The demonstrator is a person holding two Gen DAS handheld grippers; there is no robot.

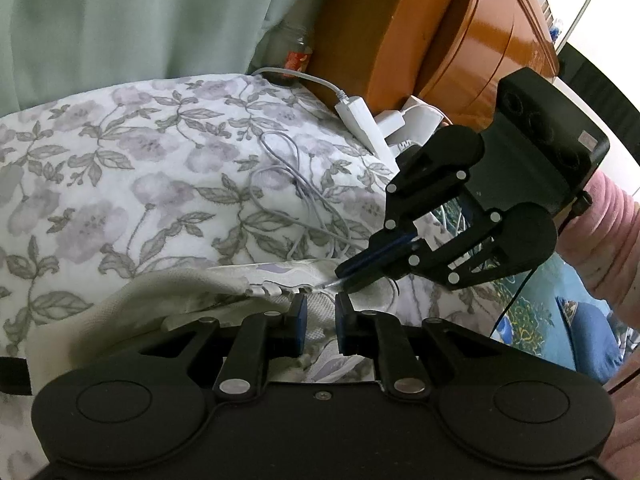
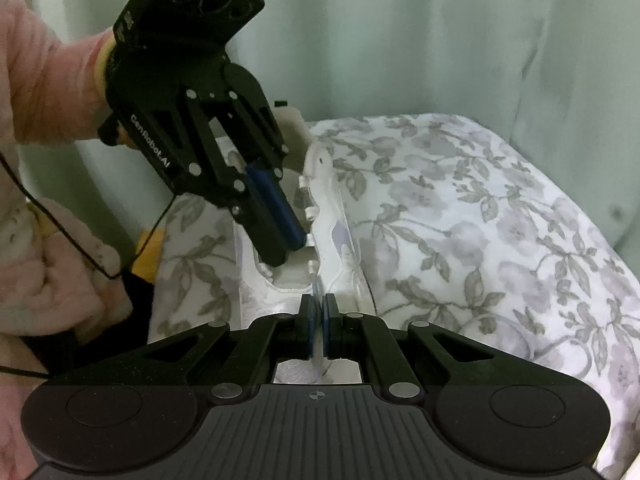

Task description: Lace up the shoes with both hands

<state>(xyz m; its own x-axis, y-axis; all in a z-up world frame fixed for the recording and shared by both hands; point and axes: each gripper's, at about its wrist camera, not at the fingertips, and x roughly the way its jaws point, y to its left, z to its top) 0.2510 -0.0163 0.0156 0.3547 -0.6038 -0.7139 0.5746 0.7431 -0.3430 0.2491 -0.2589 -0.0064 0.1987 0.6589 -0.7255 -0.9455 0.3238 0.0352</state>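
Right gripper (image 2: pixel 319 310) closed tight on the lace (image 2: pixel 319 342), blue pads pressed together with the thin white strip pinched between them. From the left wrist view, same gripper (image 1: pixel 346 274) angled down from the upper right, with the pale lace tip (image 1: pixel 327 285) poking out just past its fingertips.

Left gripper (image 1: pixel 322 312) slightly open: narrow gap between its pads, nothing pinched there, only mesh tongue showing through the gap. From the right wrist view, this gripper (image 2: pixel 294 246) tilted steeply down, tips just above the tongue, between the two eyelet rows.

Shoe (image 1: pixel 280 270) directly beneath and ahead of the left gripper, white with lilac patches. For the right gripper, shoe (image 2: pixel 336 216) straight ahead, running away from the pads, with its opening just beyond the fingertips. Eyelet tabs along both edges; cannot tell which eyelet the lace tip is nearest.

Under both grippers, a bed (image 1: pixel 140 168) with grey-lilac floral cover, shoe resting on it. Beyond the left gripper, loose grey cables (image 1: pixel 280 184) on the cover, well apart from the shoe. Further off, a white charger (image 1: pixel 356 116) beside a wooden cabinet (image 1: pixel 400 32). Pale green curtain (image 1: pixel 100 20) behind the bed. Pink fuzzy sleeve (image 1: pixel 608 240) behind the right gripper, and another pink sleeve (image 2: pixel 48 80) behind the left one.
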